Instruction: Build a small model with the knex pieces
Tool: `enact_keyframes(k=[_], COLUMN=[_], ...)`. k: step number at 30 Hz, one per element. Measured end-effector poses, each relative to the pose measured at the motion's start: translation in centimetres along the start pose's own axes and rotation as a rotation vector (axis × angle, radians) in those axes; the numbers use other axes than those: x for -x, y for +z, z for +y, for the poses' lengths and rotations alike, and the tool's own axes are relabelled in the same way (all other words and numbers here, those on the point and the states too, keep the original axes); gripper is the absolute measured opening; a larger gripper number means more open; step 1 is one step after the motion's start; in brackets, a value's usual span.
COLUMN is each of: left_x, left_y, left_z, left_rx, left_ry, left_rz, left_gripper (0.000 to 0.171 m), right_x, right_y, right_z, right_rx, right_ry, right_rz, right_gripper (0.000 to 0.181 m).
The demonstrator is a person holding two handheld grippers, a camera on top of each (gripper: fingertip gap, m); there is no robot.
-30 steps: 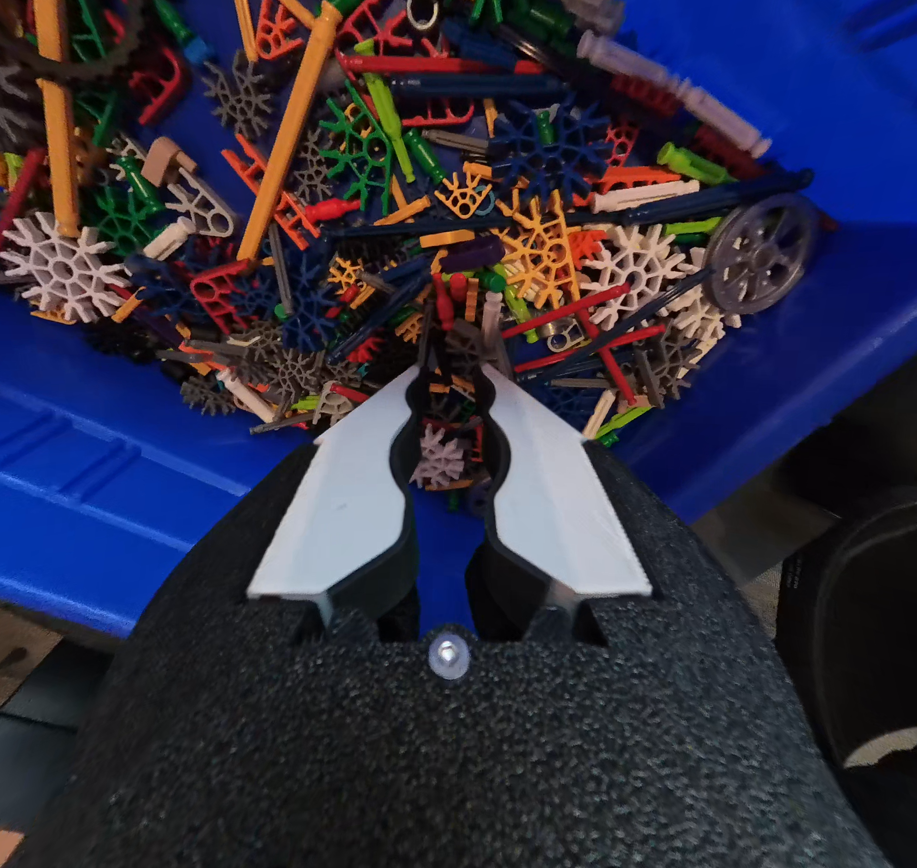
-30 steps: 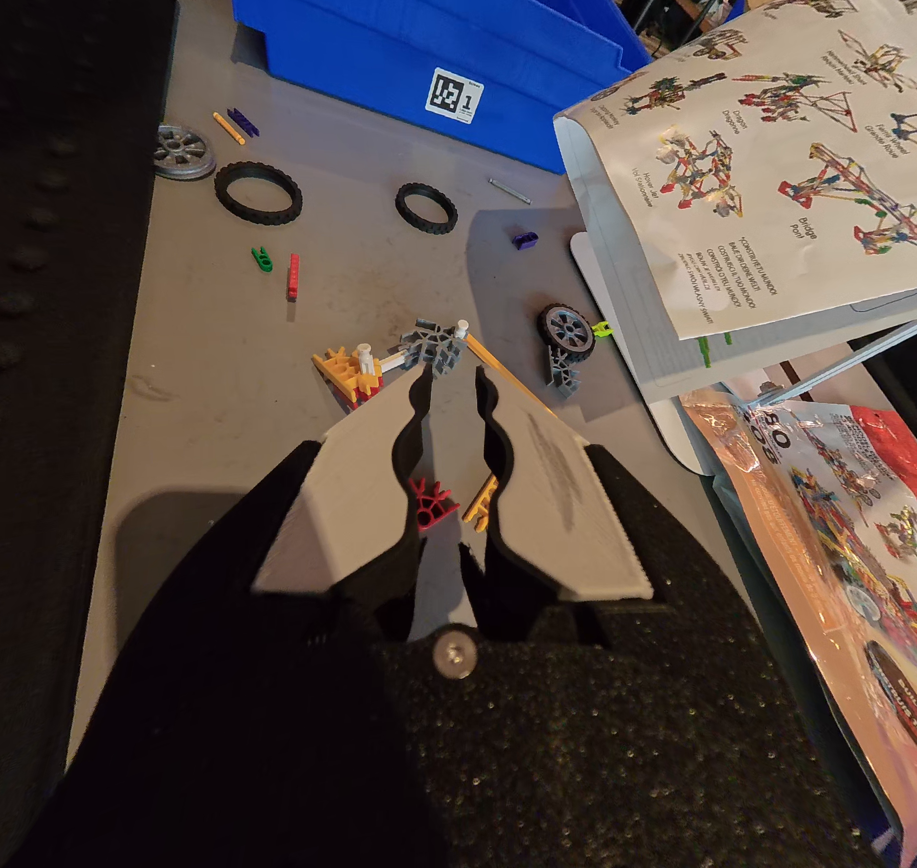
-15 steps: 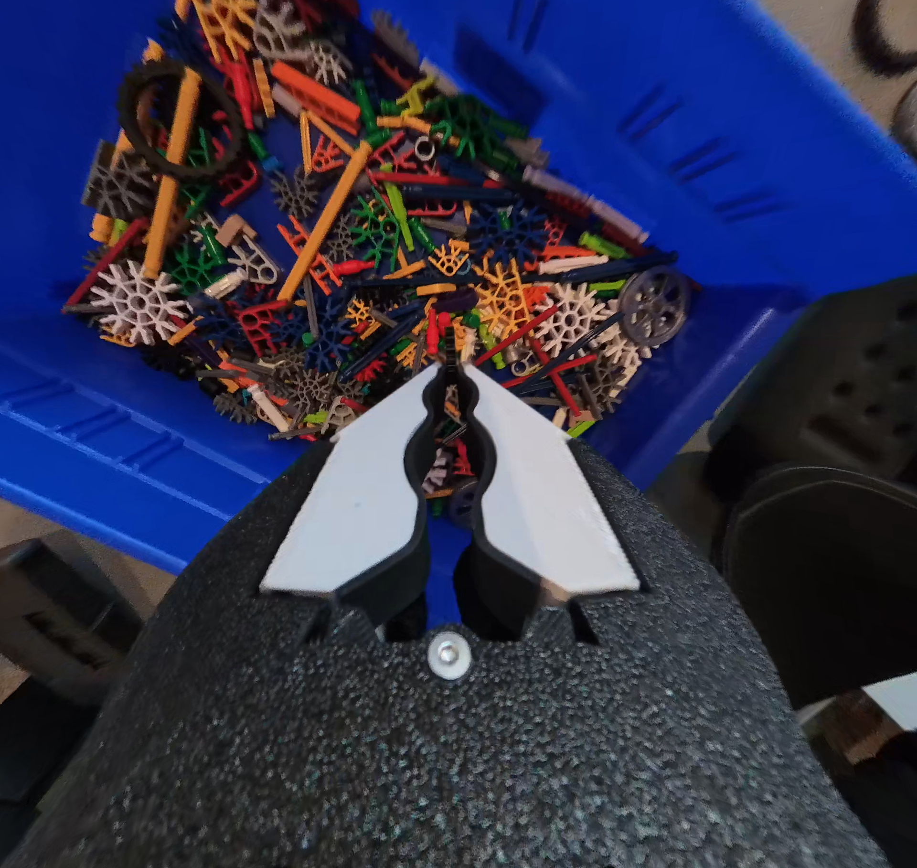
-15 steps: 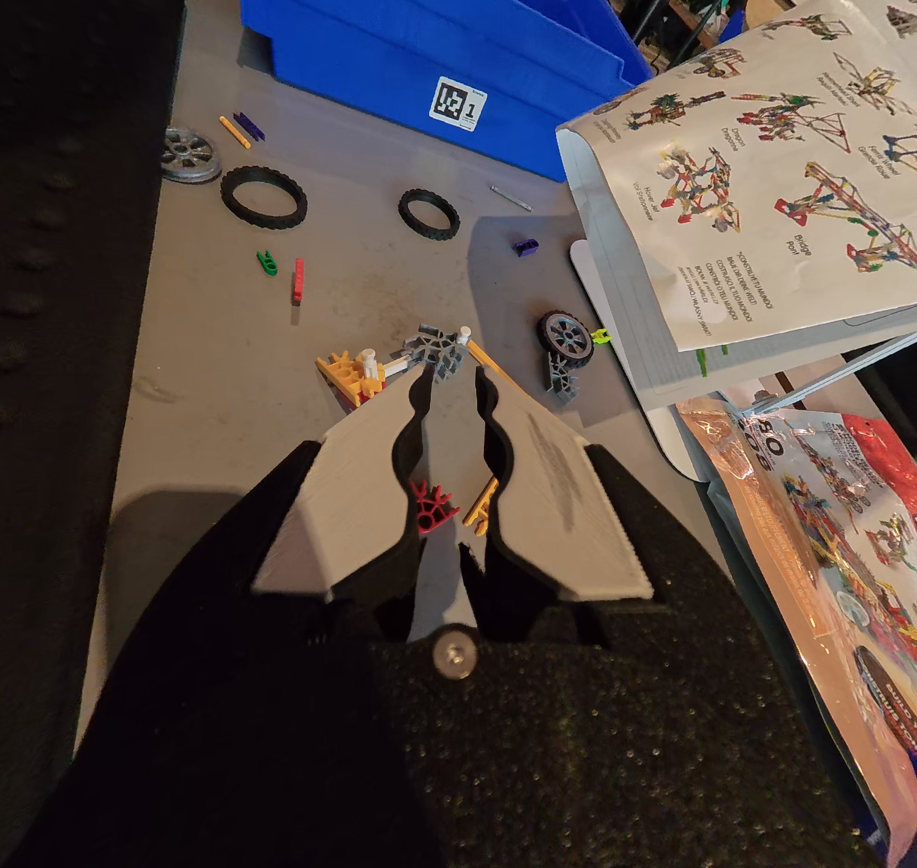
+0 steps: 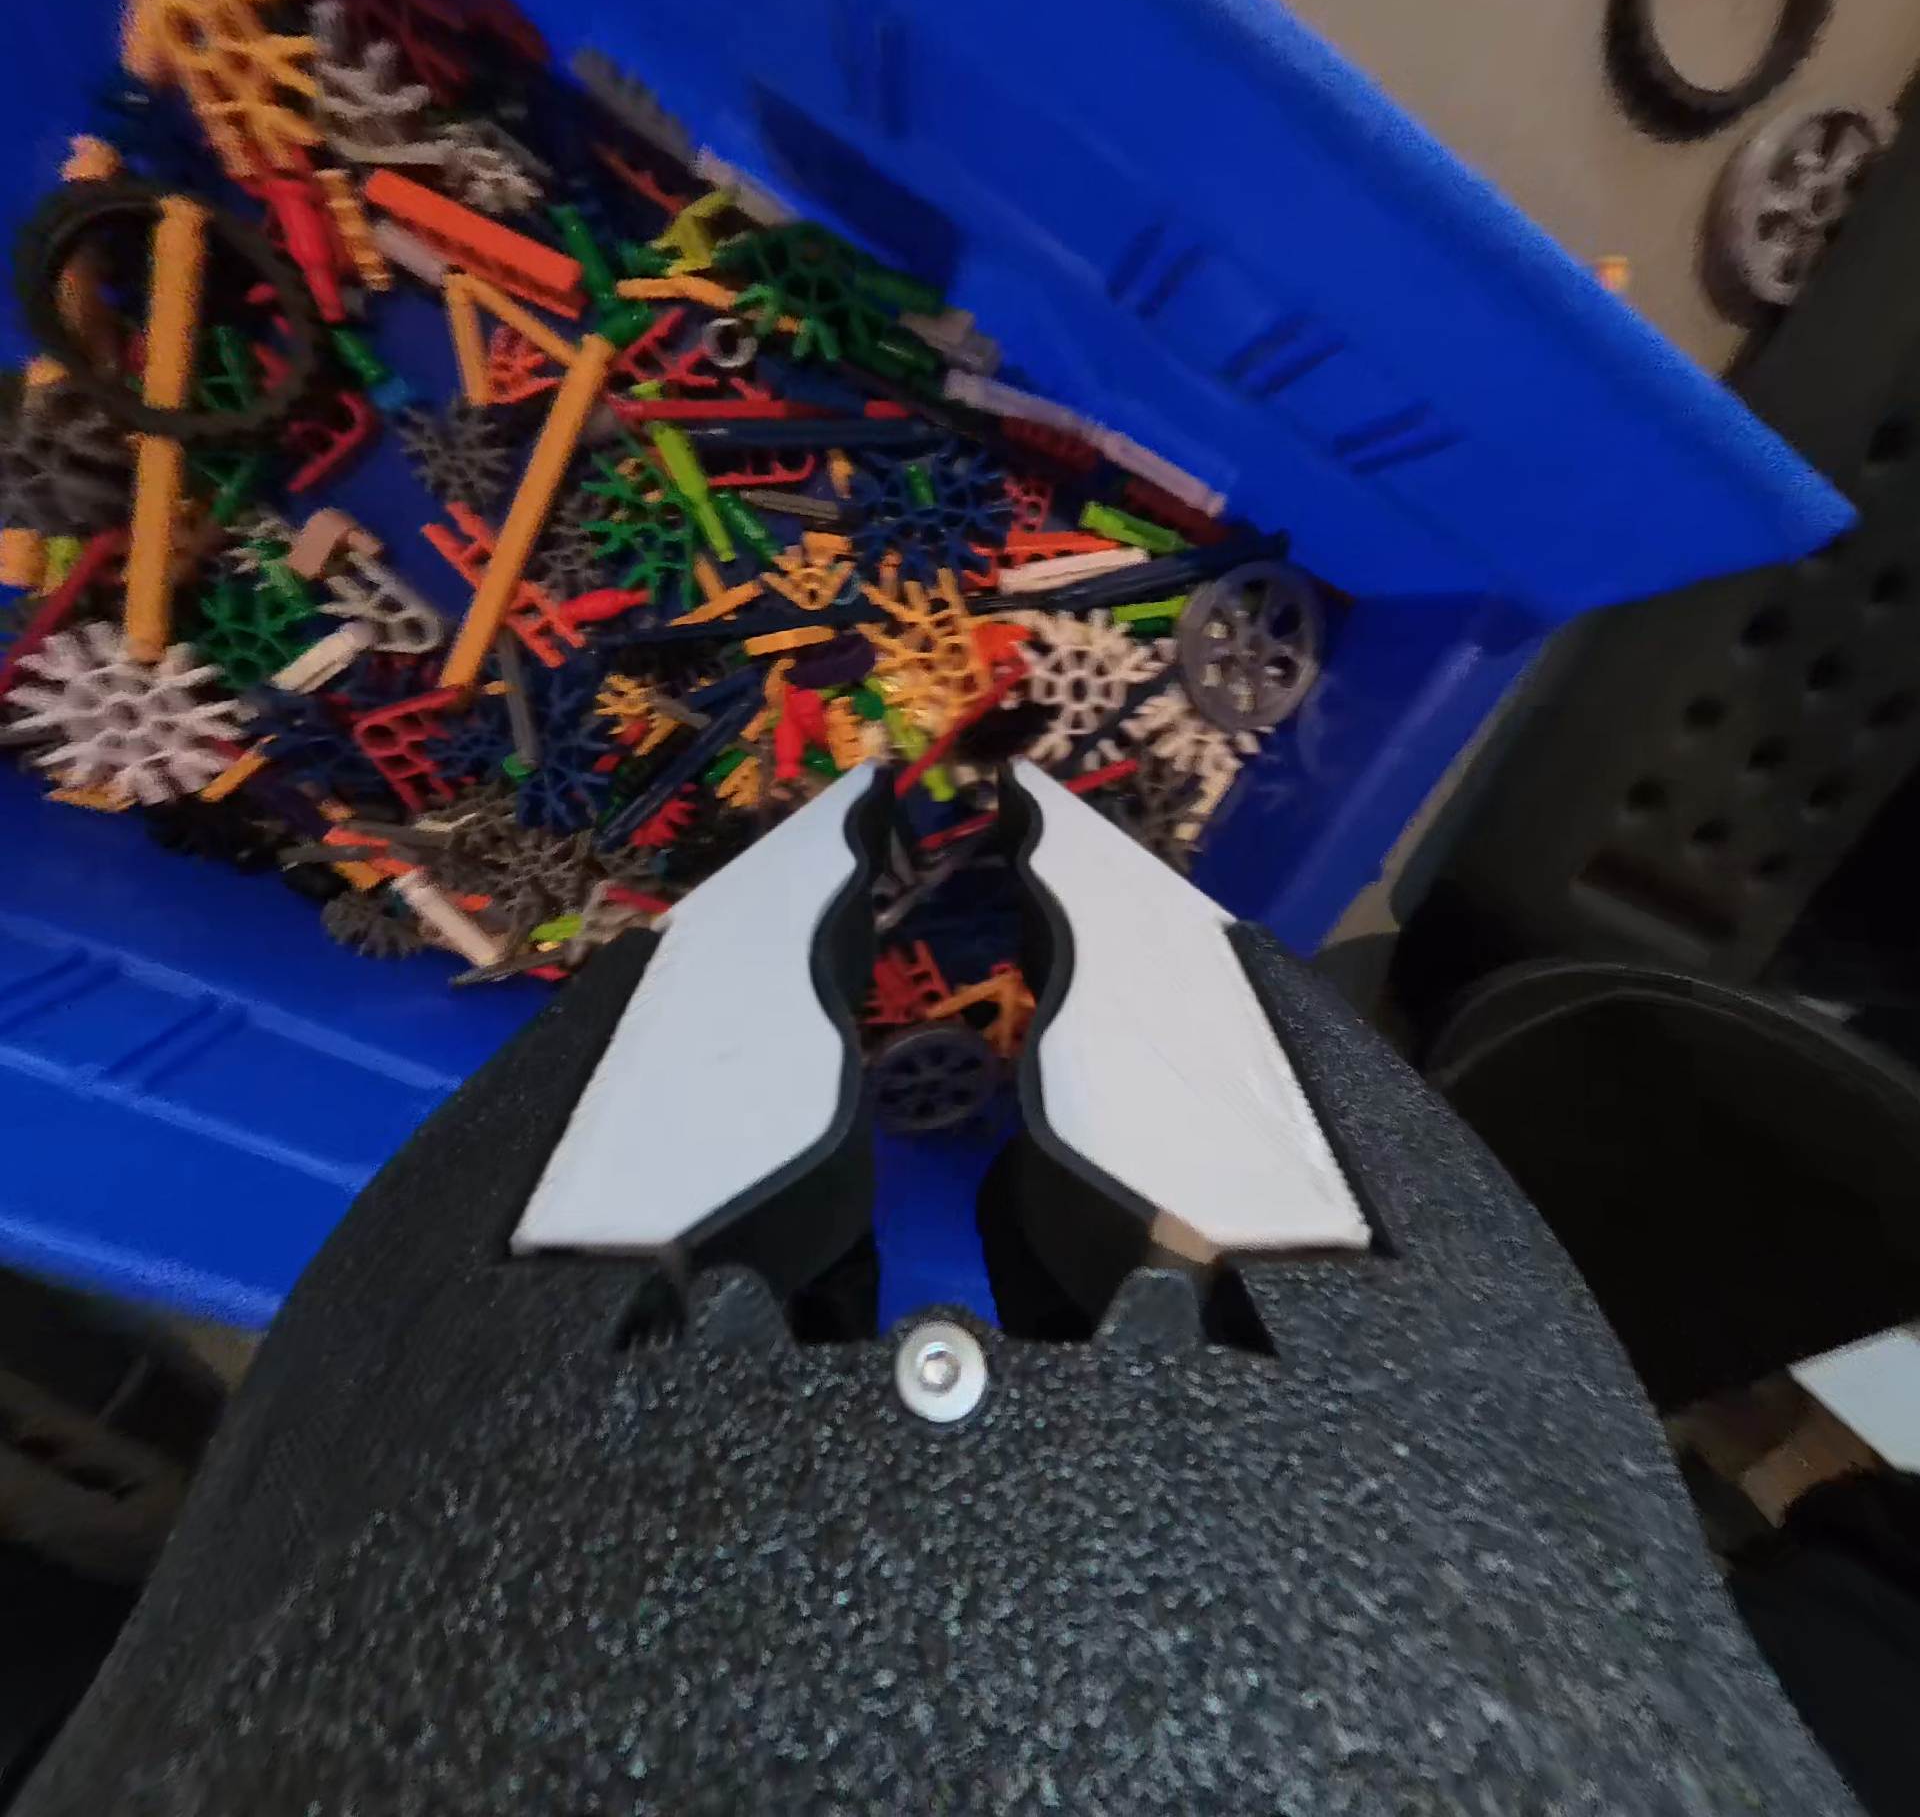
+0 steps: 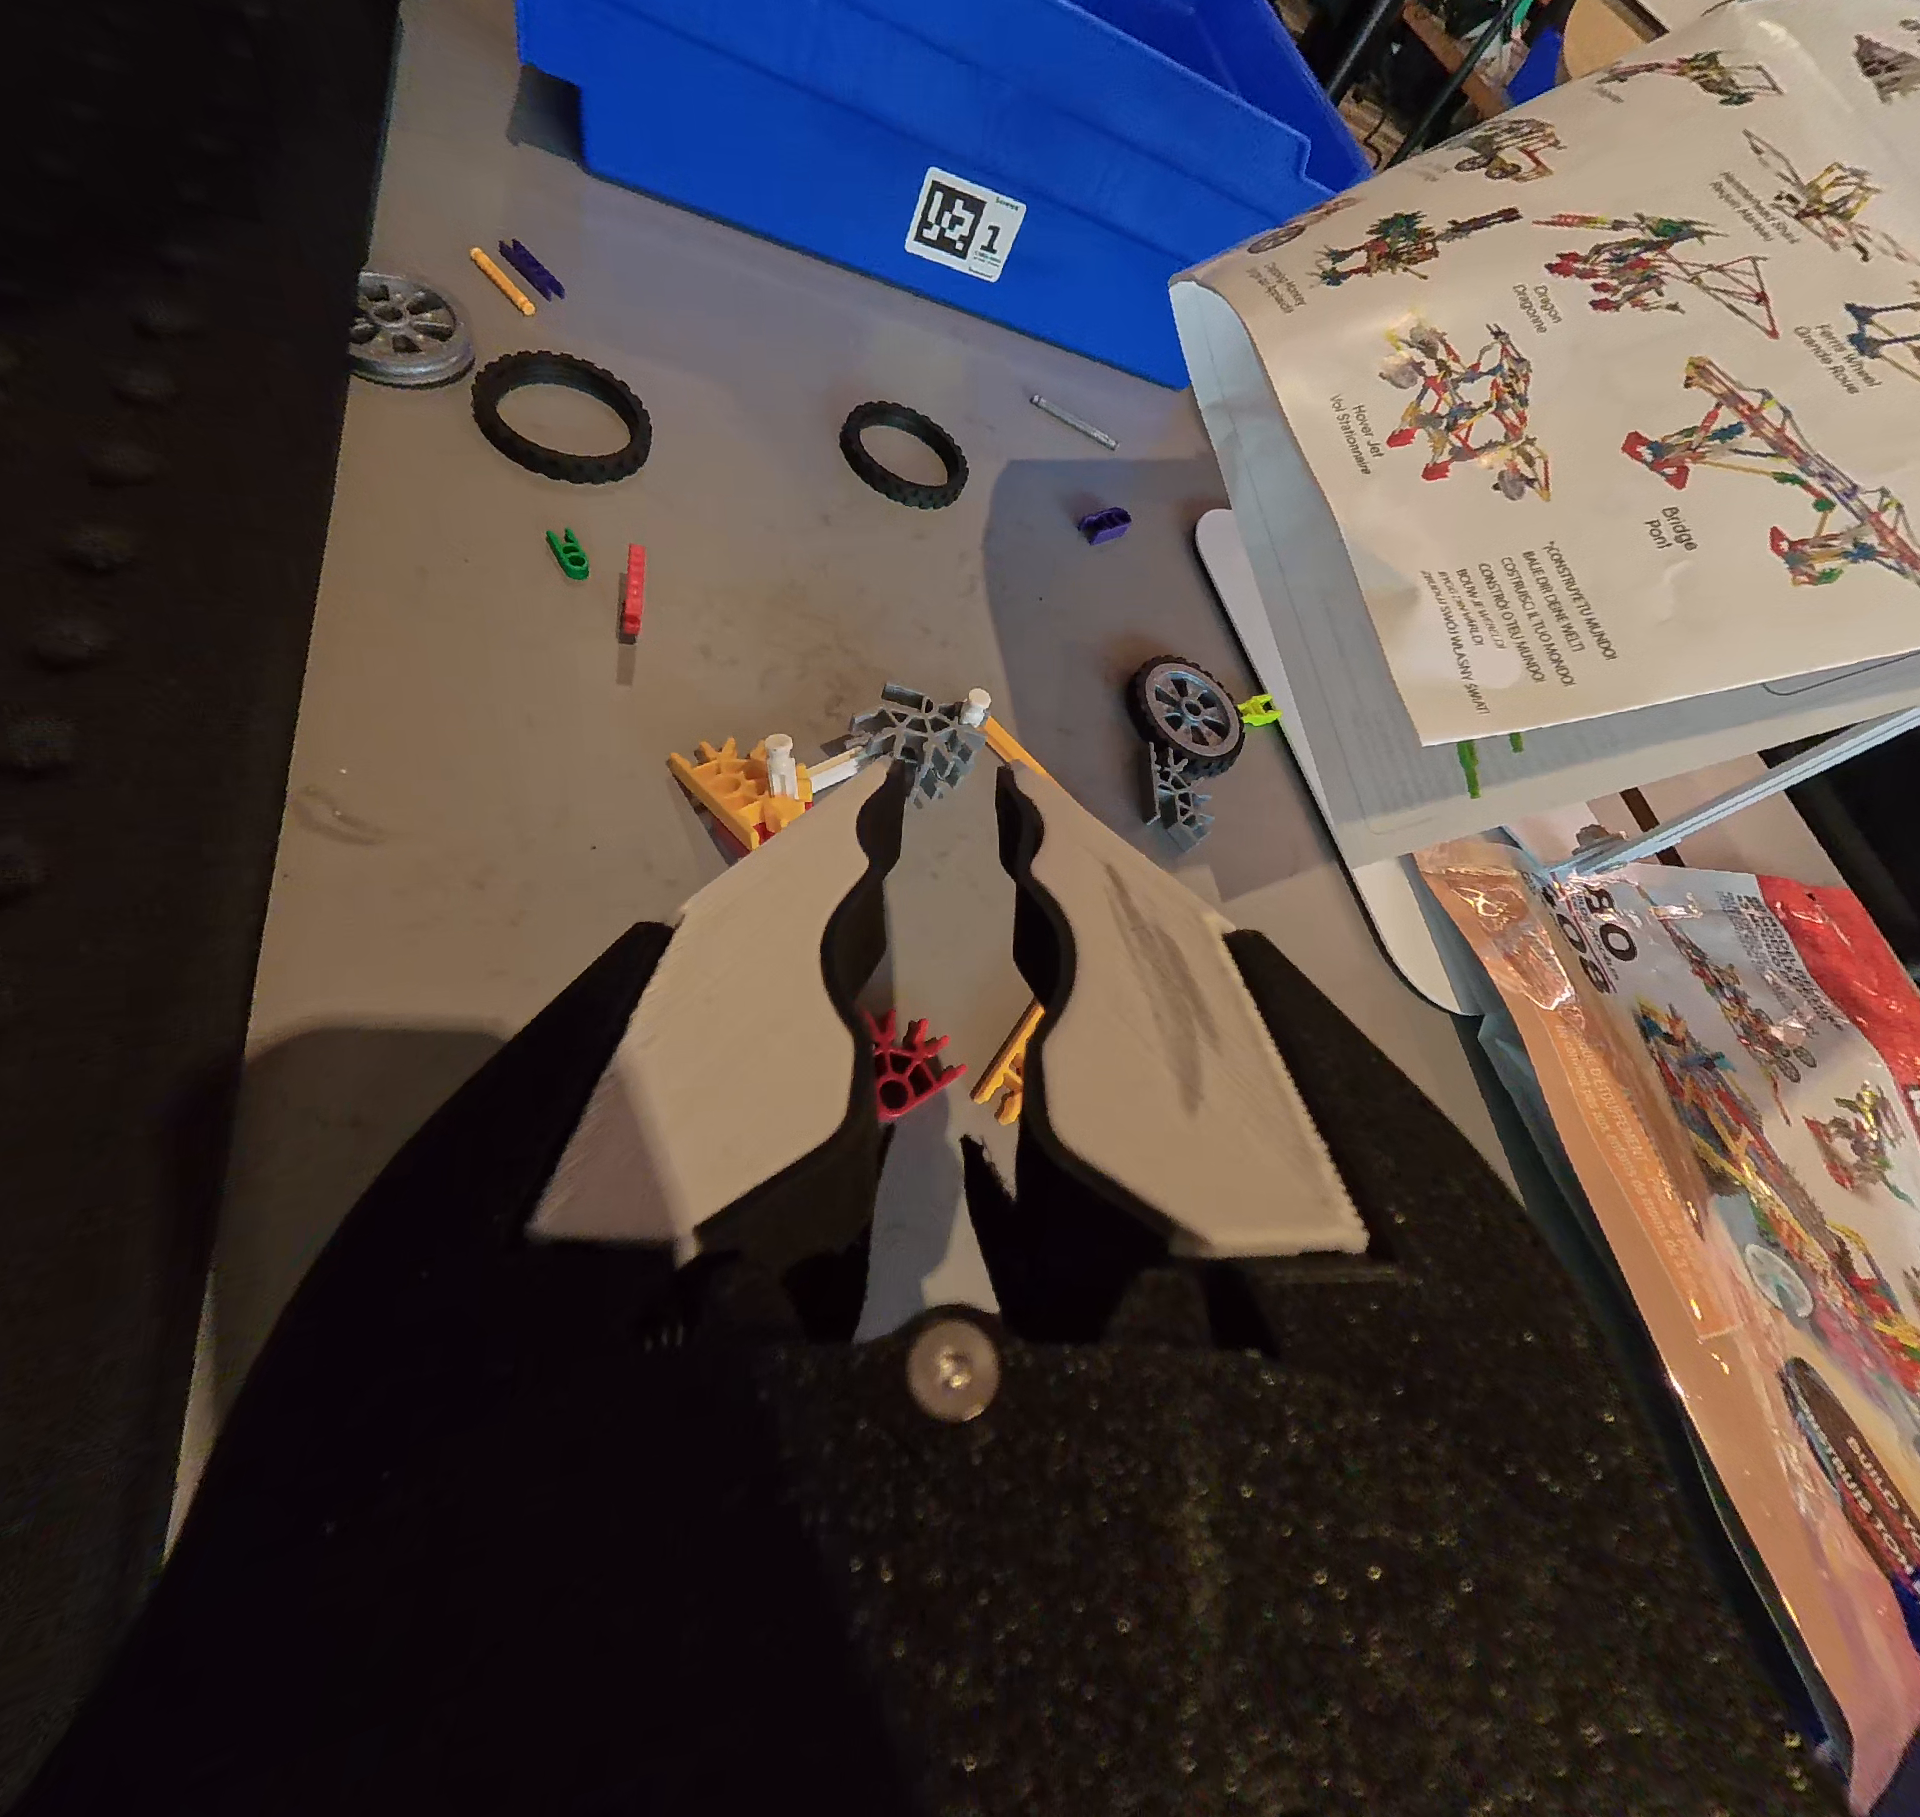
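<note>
So the left hand-held gripper (image 5: 940, 780) is hanging over the blue bin (image 5: 1143, 209), right above the near corner of the big jumble of building-toy pieces (image 5: 623, 572) inside. Its jaws are a little apart and I can't see anything pinched between them. Down in that same bin corner, a small dark wheel (image 5: 930, 1076) and some red and orange connectors show through the gap between the fingers. A grey spoked wheel (image 5: 1252, 645) lies against the bin's end wall. The shot is a bit smeared, so the tiny bits are hard to tell apart.

The right hand-held gripper (image 6: 945, 775) is out in front of the bin, over the table (image 6: 468, 832), also slightly open and empty. Its tips sit just short of a grey snowflake connector (image 6: 920, 733), which is joined by white rods to a yellow connector (image 6: 732, 775). A loose red connector (image 6: 904, 1055) lies on the table under the fingers, farther still from the bin.

Closer to the bin's front wall are two black tyres (image 6: 561, 417) and a grey hub (image 6: 400, 323). An open instruction booklet (image 6: 1558, 365) stands beside the bin's end.
</note>
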State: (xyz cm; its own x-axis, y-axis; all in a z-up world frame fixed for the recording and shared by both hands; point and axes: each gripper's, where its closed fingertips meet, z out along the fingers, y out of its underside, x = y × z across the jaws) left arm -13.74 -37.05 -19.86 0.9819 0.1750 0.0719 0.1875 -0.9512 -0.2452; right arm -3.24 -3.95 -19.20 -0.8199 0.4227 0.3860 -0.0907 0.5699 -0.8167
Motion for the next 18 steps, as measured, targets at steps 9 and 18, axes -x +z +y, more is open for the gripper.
enact_keyframes(k=[9, 18], left_x=[5.7, 6.0], left_y=[0.7, 3.3], left_z=[-0.3, -0.8], left_rx=[0.055, 0.119], left_ry=[0.045, 0.066], left_rz=[-0.204, -0.142], left_gripper=[0.023, 0.016], right_x=[-0.1, -0.3], right_y=[0.2, 0.2], right_z=[0.4, 0.8], right_rx=[0.009, 0.014], right_ry=[0.011, 0.028], right_rz=[-0.003, -0.005], right_gripper=[0.017, 0.017])
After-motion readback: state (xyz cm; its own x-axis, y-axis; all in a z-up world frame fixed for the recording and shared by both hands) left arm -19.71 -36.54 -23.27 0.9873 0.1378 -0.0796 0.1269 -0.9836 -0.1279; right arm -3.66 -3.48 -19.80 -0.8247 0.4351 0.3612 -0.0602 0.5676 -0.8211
